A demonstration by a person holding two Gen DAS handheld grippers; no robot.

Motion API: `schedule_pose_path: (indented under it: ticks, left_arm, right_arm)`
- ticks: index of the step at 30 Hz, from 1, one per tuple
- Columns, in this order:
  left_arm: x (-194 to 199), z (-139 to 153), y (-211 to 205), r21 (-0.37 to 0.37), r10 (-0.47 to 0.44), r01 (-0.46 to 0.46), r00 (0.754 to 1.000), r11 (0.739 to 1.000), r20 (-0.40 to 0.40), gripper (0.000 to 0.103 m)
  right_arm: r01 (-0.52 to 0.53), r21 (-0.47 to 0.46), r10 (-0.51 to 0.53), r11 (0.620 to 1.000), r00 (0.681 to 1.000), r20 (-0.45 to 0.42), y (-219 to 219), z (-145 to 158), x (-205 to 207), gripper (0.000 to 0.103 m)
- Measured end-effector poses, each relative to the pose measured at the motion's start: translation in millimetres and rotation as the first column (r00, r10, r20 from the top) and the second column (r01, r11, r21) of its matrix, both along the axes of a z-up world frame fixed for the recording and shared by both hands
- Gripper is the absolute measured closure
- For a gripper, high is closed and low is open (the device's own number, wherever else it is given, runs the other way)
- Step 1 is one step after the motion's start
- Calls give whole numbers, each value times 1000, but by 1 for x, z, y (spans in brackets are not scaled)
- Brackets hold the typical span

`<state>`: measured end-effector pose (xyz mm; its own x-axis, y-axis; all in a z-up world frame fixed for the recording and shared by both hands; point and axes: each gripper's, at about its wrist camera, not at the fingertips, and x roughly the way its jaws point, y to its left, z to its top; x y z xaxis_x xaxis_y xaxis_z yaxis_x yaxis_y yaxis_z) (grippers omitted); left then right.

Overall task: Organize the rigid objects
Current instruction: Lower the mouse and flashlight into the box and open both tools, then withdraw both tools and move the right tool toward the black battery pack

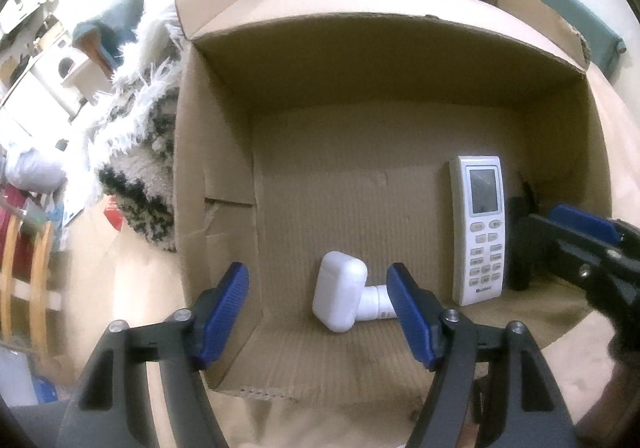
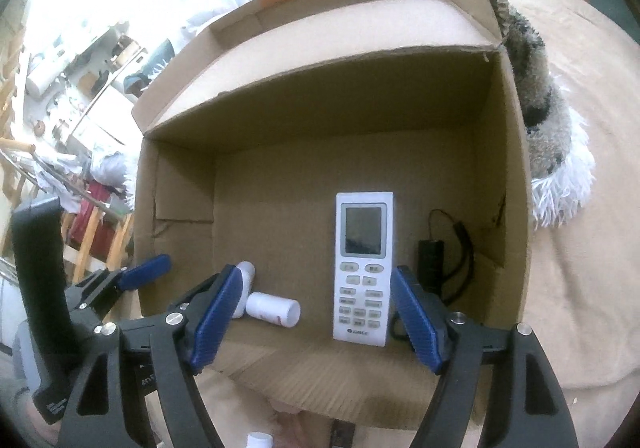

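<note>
Lying side by side along the near wall of the box (image 1: 224, 152), the items already inside suggest a deliberate row: a white case (image 1: 339, 296) on the left with a small white bottle (image 1: 374, 302) on its side touching it, the remote (image 1: 478, 228) flat and face up in the middle, and a black adapter (image 2: 430, 258) with its looped cable at the right. Laid flat and parallel like this, each stays visible and leaves the far half of the floor bare for more. Both claws hang over the near rim with nothing in them. The left gripper (image 1: 318, 322) stands wide, its blue pads straddling the case and bottle without touching either, as a claw would that had let go or was lining up. The right gripper (image 2: 316, 320) is equally wide, framing the lower end of the remote, pads clear of it. Just outside the box, at the bottom edge of the right view, a white cap (image 2: 259, 440) and a dark object beside it peek in; these are probably next, though too little shows to name them. The box sits on a tan sheet with a shaggy rug (image 1: 140, 152) beside it.
</note>
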<state>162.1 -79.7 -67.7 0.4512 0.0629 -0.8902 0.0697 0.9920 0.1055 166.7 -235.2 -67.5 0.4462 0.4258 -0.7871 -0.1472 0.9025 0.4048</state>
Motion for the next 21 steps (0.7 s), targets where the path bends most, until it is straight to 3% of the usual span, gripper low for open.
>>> schedule_pose_path:
  ticks: [12,21]
  left_arm:
    - [-14,18,17,-24,13,-12,999,1000,40,34]
    - [-47,34,28,-30,-3,6,997,1000,82,34]
  right_arm:
    - [35,9,-35,999,999,24,-9,17,-19,22]
    - [59,3,-59,998,997,41,-17,28,-51,22]
